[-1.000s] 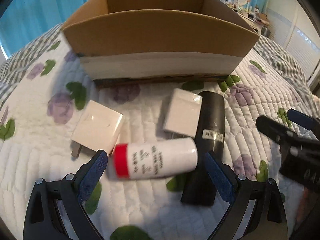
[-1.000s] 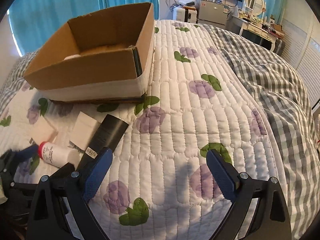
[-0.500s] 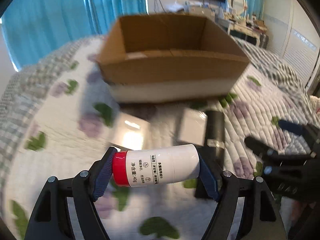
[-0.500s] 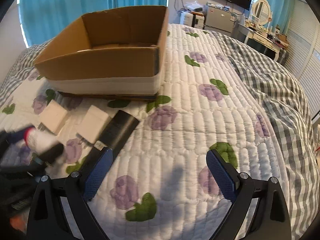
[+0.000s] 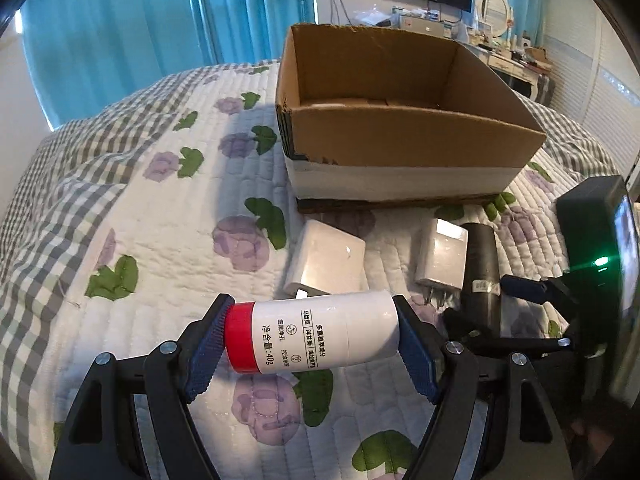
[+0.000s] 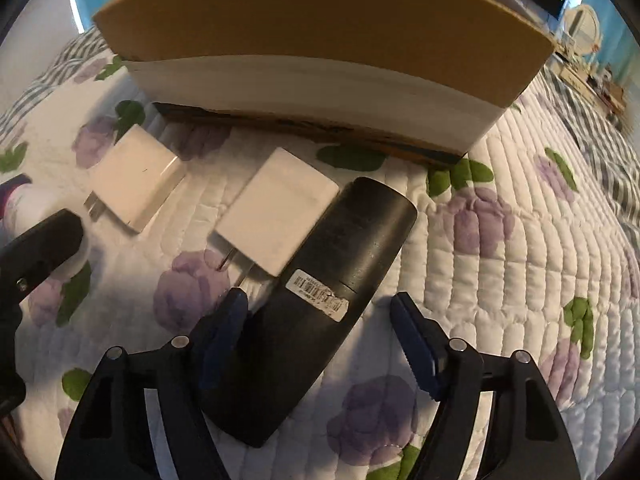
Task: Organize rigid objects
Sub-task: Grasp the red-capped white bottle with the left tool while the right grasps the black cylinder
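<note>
My left gripper (image 5: 312, 344) is shut on a white bottle with a red cap (image 5: 316, 336), held sideways above the quilt. An open cardboard box (image 5: 400, 140) stands ahead on the bed. Two white plug adapters (image 5: 326, 260) (image 5: 442, 256) and a black tube (image 5: 480, 264) lie in front of the box. In the right wrist view my right gripper (image 6: 320, 336) is open, low over the quilt, with the black tube (image 6: 320, 304) lying between its fingers. The adapters (image 6: 136, 176) (image 6: 276, 212) lie to its left, the box (image 6: 320, 52) behind.
The bed has a white quilt with purple flowers (image 5: 160, 240) and a grey checked blanket at its edges. Blue curtains (image 5: 140, 20), a dresser and a TV stand beyond the bed. The right gripper's body (image 5: 580, 288) is at the right edge of the left wrist view.
My left gripper closed on the bottle and lifted it off the quilt. My right gripper dropped down and moved in around the black tube.
</note>
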Demonstrator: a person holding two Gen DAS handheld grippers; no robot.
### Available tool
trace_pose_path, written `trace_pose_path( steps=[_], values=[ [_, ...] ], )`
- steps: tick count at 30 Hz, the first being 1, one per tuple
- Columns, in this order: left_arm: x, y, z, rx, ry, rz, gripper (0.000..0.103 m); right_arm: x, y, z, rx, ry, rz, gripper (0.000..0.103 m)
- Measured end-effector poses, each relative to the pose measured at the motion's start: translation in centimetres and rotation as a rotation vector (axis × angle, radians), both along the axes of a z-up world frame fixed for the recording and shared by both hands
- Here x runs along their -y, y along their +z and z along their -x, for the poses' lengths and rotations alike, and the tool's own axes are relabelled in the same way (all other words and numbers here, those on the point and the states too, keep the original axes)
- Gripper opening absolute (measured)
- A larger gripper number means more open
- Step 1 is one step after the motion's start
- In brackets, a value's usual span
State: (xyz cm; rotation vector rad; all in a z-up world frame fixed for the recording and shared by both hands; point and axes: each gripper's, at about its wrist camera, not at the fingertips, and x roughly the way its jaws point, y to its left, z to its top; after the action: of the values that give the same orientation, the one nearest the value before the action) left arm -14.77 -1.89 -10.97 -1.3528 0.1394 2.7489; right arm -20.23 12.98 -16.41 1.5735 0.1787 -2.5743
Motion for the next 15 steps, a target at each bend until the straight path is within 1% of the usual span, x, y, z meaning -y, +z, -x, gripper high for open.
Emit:
trace_pose_path(
  steps=[1, 2, 4, 6, 10, 15],
  values=[
    [0.1, -0.1, 0.1, 0.005, -0.002, -0.004, 0.079, -0.3, 0.2, -0.2, 0.003, 0.01, 0.018, 0.056],
    [0.2, -0.2, 0.2, 0.01, -0.002, -0.011, 0.079, -0.6, 0.4, -0.5, -0.001, 0.011, 0.02, 0.055],
    [0.5, -0.4, 0.2, 0.015, -0.001, -0.029, 0.079, -1.2, 0.8, -1.2, -0.017, -0.006, 0.001, 0.047],
    [0.5, -0.4, 0.2, 0.015, -0.007, -0.034, 0.079, -1.9, 1.4, -1.9, -0.027, -0.013, 0.002, 0.044],
    [-0.1, -0.4, -0.1, 0.01, -0.023, -0.007, 0.079, -2.7, 3.1, -2.6, -0.07, -0.012, 0.067, 0.042],
    [-0.6, 0.3, -0.9, -0.002, -0.033, -0.002, 0.079, -2.6, 3.2, -3.3, -0.069, -0.001, 0.065, 0.041]
  ],
)
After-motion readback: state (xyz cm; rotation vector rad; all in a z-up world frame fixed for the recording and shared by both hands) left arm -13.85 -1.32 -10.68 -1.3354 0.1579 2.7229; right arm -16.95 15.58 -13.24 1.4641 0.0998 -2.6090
